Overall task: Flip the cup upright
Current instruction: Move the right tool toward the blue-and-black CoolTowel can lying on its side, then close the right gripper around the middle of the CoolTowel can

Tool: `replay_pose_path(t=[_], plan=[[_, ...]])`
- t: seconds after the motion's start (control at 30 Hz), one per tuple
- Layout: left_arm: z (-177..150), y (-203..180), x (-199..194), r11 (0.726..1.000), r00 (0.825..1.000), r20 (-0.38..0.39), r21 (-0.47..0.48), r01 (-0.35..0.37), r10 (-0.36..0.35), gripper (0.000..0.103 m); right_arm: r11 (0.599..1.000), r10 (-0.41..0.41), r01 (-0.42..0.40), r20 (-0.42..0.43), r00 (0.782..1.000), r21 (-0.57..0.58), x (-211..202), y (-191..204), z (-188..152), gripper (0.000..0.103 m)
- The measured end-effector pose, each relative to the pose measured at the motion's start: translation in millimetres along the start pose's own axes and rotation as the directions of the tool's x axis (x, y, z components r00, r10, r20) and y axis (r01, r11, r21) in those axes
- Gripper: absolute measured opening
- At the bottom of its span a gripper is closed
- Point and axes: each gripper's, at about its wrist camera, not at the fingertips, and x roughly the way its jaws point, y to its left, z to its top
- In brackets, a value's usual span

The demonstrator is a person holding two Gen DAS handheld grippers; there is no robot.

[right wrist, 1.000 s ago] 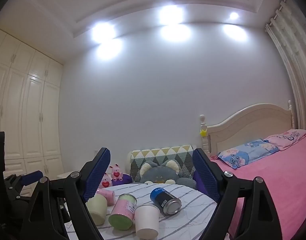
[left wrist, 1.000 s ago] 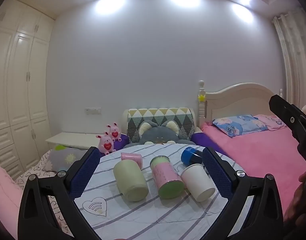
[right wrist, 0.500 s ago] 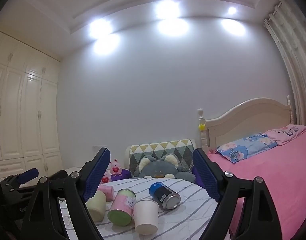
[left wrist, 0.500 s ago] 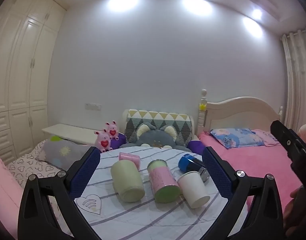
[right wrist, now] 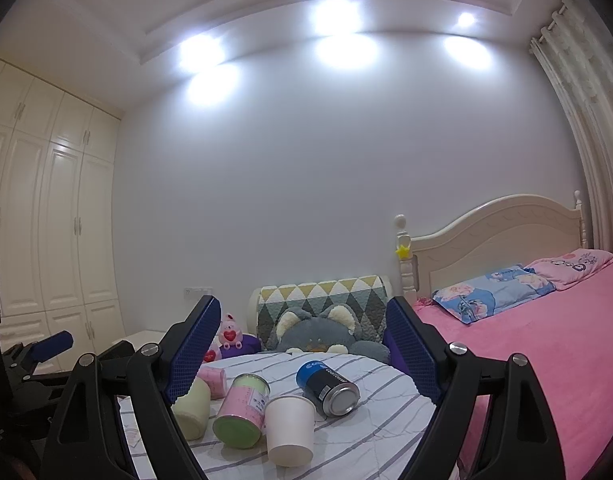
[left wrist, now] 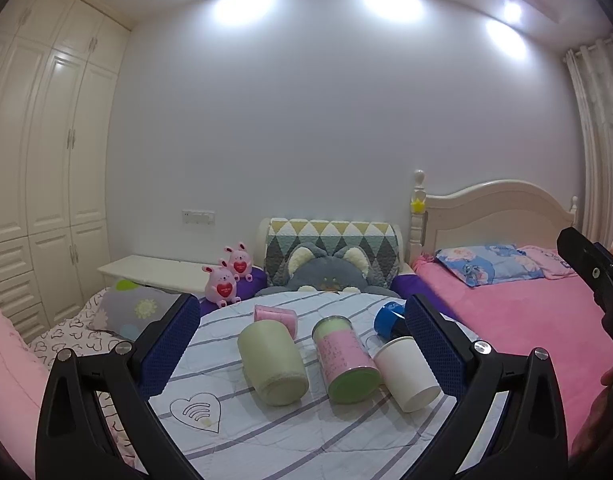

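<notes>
A white paper cup (left wrist: 406, 372) lies on its side on a striped round table (left wrist: 242, 436), right of the middle; in the right wrist view the white cup (right wrist: 289, 424) rests near the front. My left gripper (left wrist: 302, 356) is open and empty, above the table's near side, with its jaws wide either side of the cups. My right gripper (right wrist: 302, 356) is open and empty, raised over the table. The right gripper's body shows at the far right of the left wrist view (left wrist: 594, 272).
On the table lie a pale green cup (left wrist: 272, 360), a pink-and-green canister (left wrist: 344, 360), a small pink cup (left wrist: 276, 316) and a blue-black can (right wrist: 326, 382). Plush toys (left wrist: 226, 280) and a cat cushion (left wrist: 326, 272) sit behind. A pink bed (left wrist: 526, 320) is right.
Both cameras have tilted up a little, so the table and cups sit lower in view. The cups have not moved. Both grippers stay open.
</notes>
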Motion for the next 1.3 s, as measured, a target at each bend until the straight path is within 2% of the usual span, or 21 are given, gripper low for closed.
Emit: replay_pose_path(t=[0.27,1.03,1.3], plan=[[-2.4,-6.3,2.7,0.999,1.000,-0.008,0.026,0.021,-0.021,0.103,1.000,0.000,0.000,-0.011,1.000,-0.004,0.7,-0.1,-0.7,0.086],[-6.7,-12.5,2.6,0.998,1.000,-0.012,0.066,0.006,-0.006,0.103,1.000,-0.009,0.008,-0.046,0.999,-0.030,10.1,3.0,-4.3,0.086],[-5.1,-17.2,28.9,0.996,0.997,-0.078,0.088,0.003,0.004,0.103,0.999,-0.029,0.025,-0.107,0.994,-0.041,33.9,-3.3,-10.8,0.086]])
